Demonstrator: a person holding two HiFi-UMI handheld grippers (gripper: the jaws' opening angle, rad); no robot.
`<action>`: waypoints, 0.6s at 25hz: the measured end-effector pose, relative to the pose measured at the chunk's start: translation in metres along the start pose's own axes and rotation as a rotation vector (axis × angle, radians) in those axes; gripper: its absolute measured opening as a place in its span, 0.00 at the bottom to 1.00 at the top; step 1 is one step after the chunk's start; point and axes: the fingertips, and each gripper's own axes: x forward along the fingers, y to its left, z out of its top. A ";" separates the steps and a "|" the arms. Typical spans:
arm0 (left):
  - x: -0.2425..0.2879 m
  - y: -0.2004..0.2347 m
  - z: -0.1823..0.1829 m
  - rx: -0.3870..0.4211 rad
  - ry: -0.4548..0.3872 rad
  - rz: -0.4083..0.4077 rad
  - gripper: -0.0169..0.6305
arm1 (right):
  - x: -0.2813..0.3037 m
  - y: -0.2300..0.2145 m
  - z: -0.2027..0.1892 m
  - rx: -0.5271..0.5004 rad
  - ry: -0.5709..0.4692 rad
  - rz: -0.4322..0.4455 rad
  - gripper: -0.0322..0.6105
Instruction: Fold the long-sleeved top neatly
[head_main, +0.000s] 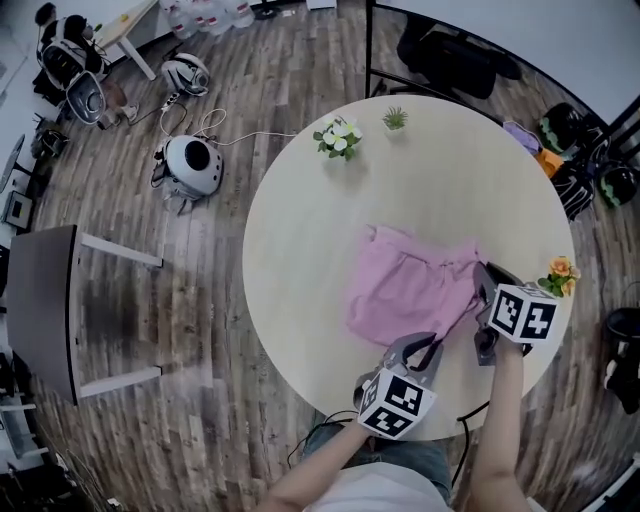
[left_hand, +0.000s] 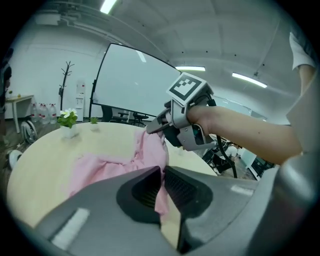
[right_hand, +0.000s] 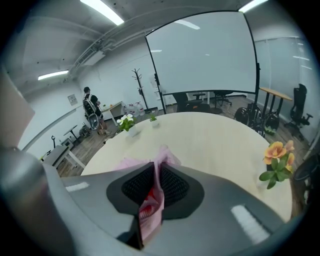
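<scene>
A pink long-sleeved top (head_main: 405, 285) lies bunched on the round pale table (head_main: 300, 230), its near edge lifted. My left gripper (head_main: 428, 347) is shut on the top's near hem; pink cloth (left_hand: 161, 197) runs between its dark pads. My right gripper (head_main: 484, 275) is shut on the top's right edge, held above the table. In the right gripper view the pink fabric (right_hand: 152, 200) with a red tag is pinched between the pads. The left gripper view shows the right gripper (left_hand: 152, 129) holding cloth up, with the top (left_hand: 107, 167) draped below it.
A pot of white flowers (head_main: 338, 138) and a small green plant (head_main: 395, 118) stand at the table's far side. Orange flowers (head_main: 560, 275) stand by the right rim, close to my right gripper. A grey side table (head_main: 45, 310) stands on the floor at the left.
</scene>
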 end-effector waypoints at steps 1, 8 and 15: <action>-0.007 0.008 0.002 -0.017 -0.014 0.011 0.07 | 0.003 0.010 0.004 -0.007 -0.001 0.007 0.16; -0.045 0.062 -0.003 -0.106 -0.074 0.095 0.08 | 0.032 0.077 0.021 -0.095 0.012 0.052 0.16; -0.066 0.104 -0.028 -0.200 -0.070 0.167 0.08 | 0.072 0.128 0.014 -0.200 0.063 0.065 0.16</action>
